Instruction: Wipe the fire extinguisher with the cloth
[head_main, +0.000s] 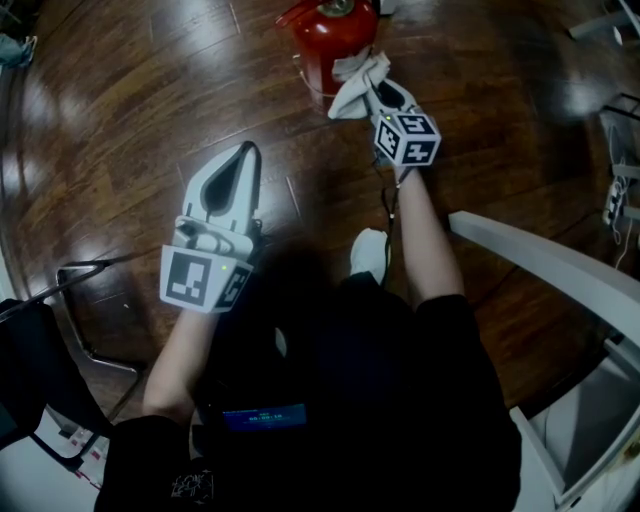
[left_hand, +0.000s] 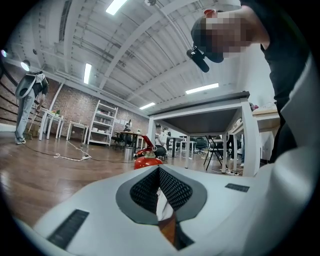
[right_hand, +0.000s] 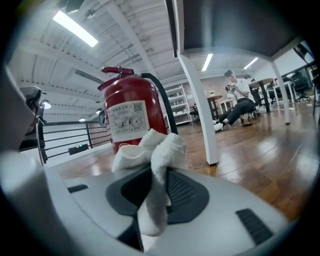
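A red fire extinguisher (head_main: 330, 35) stands on the dark wooden floor at the top middle of the head view. My right gripper (head_main: 380, 88) is shut on a white cloth (head_main: 352, 88), whose bunched end lies right beside the extinguisher's near side. In the right gripper view the cloth (right_hand: 152, 150) bulges up from between the jaws, with the extinguisher (right_hand: 131, 117) and its label just behind it. My left gripper (head_main: 245, 152) hangs lower left, shut and empty, apart from the extinguisher. The left gripper view shows the extinguisher (left_hand: 146, 159) small and farther off beyond the shut jaws.
A white table frame (head_main: 545, 262) crosses the right side, and its leg (right_hand: 197, 100) stands right of the extinguisher. A black metal chair frame (head_main: 85, 310) sits at lower left. The person's white shoe (head_main: 370, 252) is on the floor. People and tables are in the background.
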